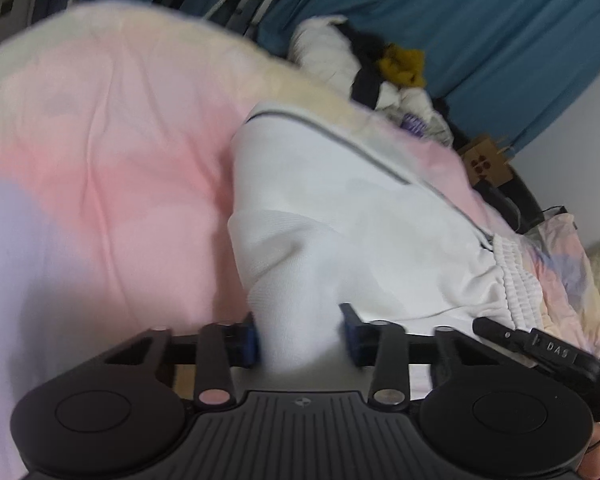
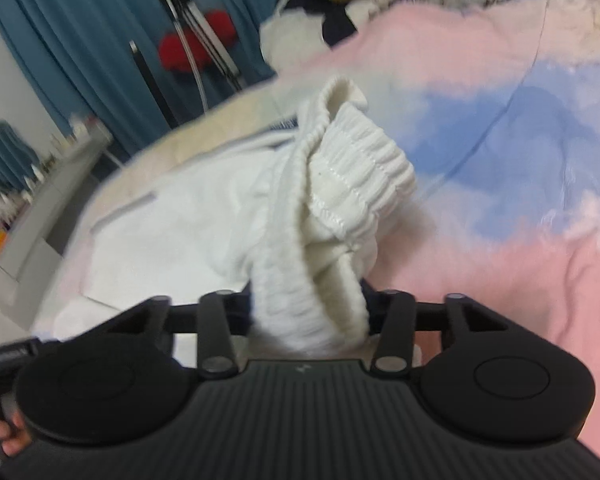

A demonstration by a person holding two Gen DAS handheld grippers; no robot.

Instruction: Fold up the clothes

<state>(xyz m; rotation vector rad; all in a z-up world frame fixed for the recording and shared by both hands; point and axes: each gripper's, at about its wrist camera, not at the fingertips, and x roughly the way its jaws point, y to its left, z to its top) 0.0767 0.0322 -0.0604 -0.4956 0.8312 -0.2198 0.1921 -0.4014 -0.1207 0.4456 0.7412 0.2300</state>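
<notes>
Two grips set — left gripper (image 1: pixel 302 344) pinching the white trousers (image 1: pixel 340 208), right gripper (image 2: pixel 308 312) clamping their waistband (image 2: pixel 352 176), mid-frame on the pink bedspread (image 1: pixel 100 140) — next, lift and fold over.

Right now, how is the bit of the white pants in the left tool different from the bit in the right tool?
The left tool pinches smooth, flat cloth of the pants; the right tool pinches the ribbed, stretchy waistband. The left bit is a thin fold; the right bit is a thick, bunched wad. Both bits are white, part of the same pants, lying on the pink bedsheet.
</notes>
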